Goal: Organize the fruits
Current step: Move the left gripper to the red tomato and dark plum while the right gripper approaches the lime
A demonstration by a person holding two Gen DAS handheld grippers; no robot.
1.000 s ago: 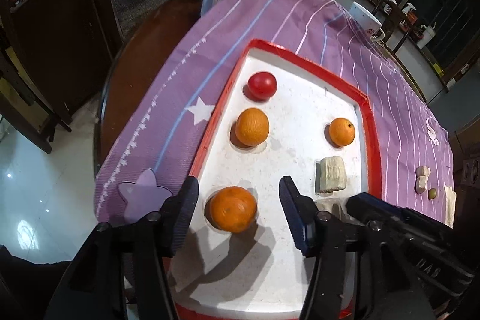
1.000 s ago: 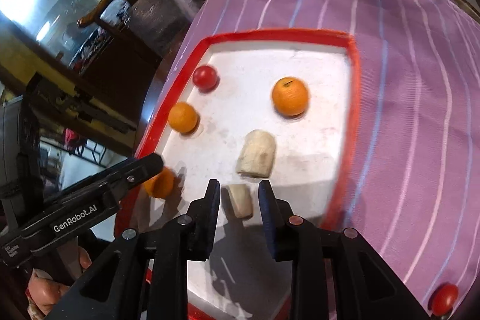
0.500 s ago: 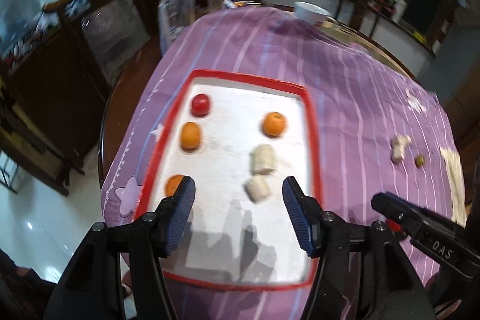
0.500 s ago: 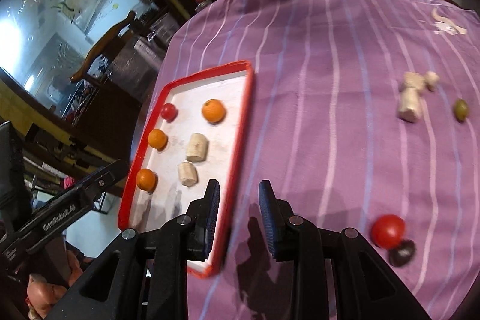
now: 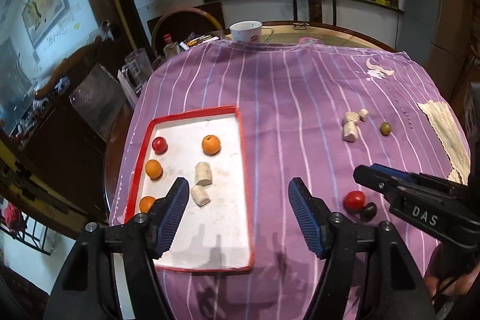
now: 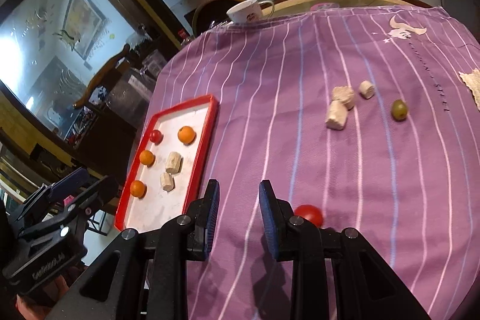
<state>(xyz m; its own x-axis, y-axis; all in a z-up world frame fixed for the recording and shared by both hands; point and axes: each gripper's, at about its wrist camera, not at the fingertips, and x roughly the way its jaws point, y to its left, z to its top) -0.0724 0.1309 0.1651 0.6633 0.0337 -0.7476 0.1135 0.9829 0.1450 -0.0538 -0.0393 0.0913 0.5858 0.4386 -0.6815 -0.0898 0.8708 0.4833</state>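
Note:
A red-rimmed white tray (image 5: 244, 170) on the purple cloth holds a red tomato (image 5: 159, 145), three oranges (image 5: 211, 144) and two banana pieces (image 5: 203, 173). Another tomato (image 5: 354, 200) lies loose on the cloth beside a dark fruit (image 5: 368, 211). Farther back are more banana pieces (image 6: 337, 113) and a green fruit (image 6: 399, 109). My left gripper (image 5: 237, 188) hovers over the tray's right rim, its jaws opening with nothing between them. My right gripper (image 6: 239, 188) is shut and empty above the cloth, and the loose tomato (image 6: 309, 215) sits just to its right.
A white cup (image 5: 246, 30) stands at the table's far edge. A pale woven mat (image 5: 447, 134) lies at the right. A glass jug (image 5: 135, 71) and a dark chair crowd the table's left side. Cabinets and a counter ring the room.
Both grippers have pulled back and up from the tray. The left jaws have spread wider. The right gripper has swung right, off the tray and over the cloth near the loose tomato.

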